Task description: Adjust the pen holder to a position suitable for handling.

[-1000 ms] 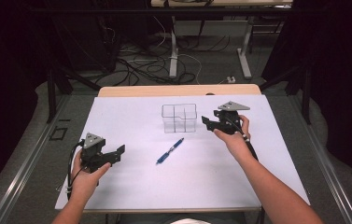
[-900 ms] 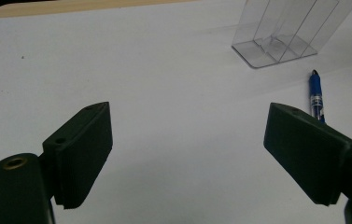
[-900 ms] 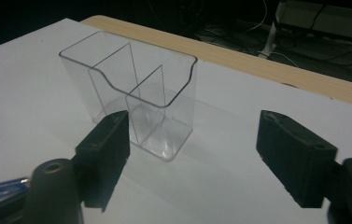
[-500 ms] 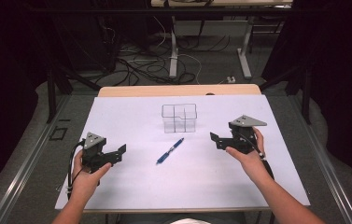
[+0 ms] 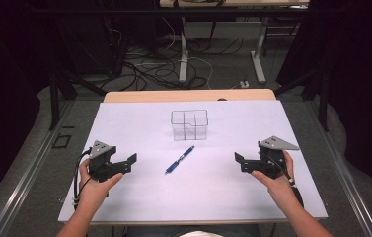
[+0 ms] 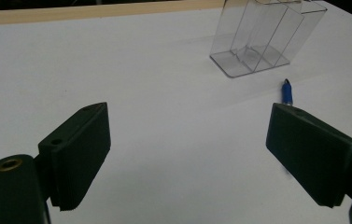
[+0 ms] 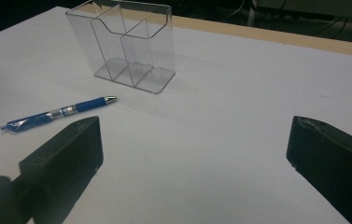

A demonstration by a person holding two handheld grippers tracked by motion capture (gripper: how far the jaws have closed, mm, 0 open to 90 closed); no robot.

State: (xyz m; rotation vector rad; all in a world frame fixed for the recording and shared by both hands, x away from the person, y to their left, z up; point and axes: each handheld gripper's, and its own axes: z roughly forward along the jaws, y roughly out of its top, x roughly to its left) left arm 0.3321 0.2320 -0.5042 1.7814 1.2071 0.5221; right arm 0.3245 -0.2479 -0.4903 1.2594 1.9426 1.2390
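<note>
- While both tools stand off, the white surface [image 5: 139,118] carries just two objects, so the approach to either is unobstructed from every side; the likely step is to pick up the pen and stand it in the holder.
- Holder [image 5: 189,125]: a clear box with inner partitions, upright near the far middle of the surface, seen closer in the right gripper view [image 7: 126,46]. Its walls are hard to see, so aim by the top rim and choose one compartment before lowering anything.
- Right hand-held gripper [image 5: 239,162]: near the right edge, well apart from pen and holder, released; its jaws have just been opening, with nothing between them. It looks along the pen's length, which suits a grasp poorly unless the wrist turns.
- Left hand-held gripper [image 5: 130,163]: near the left edge, also released and empty, jaws wide and facing the pen. It lies roughly broadside to the barrel, so it appears the better choice for a pinch across the pen.
- Pen [image 5: 179,160]: blue, flat on the surface just in front of the holder and apart from it, slanted with one end toward the holder. In the right gripper view [image 7: 57,114] the silver tip points at the holder. Grasp across the barrel near the middle, lift clear, tip it upright, then lower it past the rim before letting go.
</note>
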